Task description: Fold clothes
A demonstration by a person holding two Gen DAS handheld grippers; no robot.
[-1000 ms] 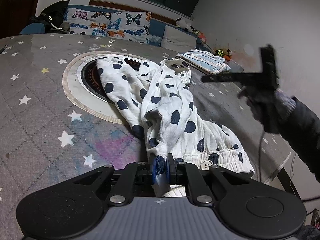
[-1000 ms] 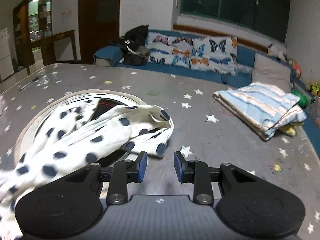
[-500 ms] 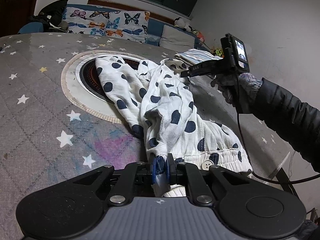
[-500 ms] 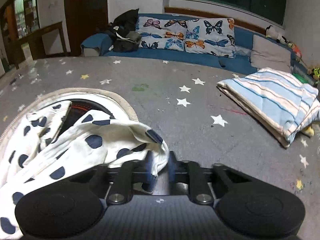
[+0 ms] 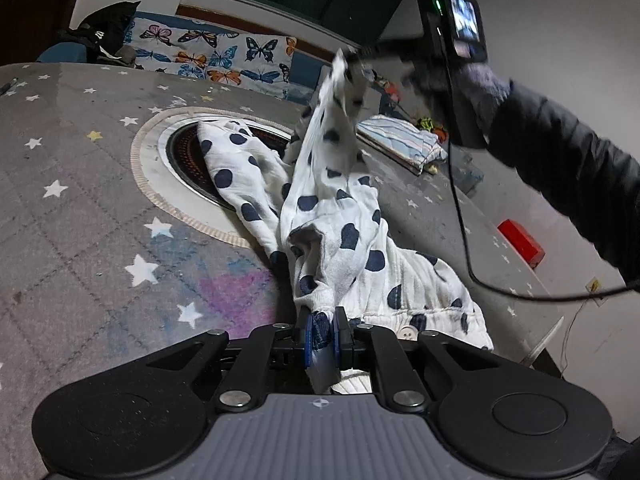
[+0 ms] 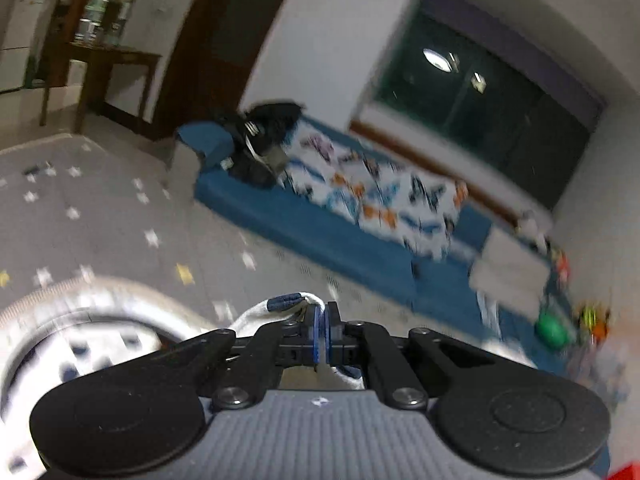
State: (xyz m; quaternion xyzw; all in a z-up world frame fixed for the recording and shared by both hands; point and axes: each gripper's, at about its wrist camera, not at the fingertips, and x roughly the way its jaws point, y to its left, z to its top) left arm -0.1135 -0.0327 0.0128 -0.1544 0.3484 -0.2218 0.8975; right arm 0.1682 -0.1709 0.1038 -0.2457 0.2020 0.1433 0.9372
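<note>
Left gripper (image 5: 321,330): jaws pressed together on a bunched edge of the white polka-dot garment (image 5: 340,236), low and close to the table surface. Cloth fills the gap between the blue pads.

Right gripper (image 6: 322,334): jaws pinched together on another edge of the same garment; a white fold with a navy dot bulges out on its left side. The left wrist view shows this gripper raised above the table in a gloved hand (image 5: 472,84), a dark sleeve (image 5: 568,168) behind it and a black cable (image 5: 464,240) hanging below. The right wrist view is blurred.

Garment: one end is drawn up toward the right gripper, the near end is pinned at the left gripper, and the rest lies crumpled on the grey star-printed cover (image 5: 80,216). Part of it overlaps the round opening (image 5: 188,156) in the table.

Surroundings: a folded striped cloth (image 5: 404,144) lies farther back on the table, well apart from the garment. Butterfly-print cushions (image 5: 208,52) line a blue bench (image 6: 304,228) behind.
</note>
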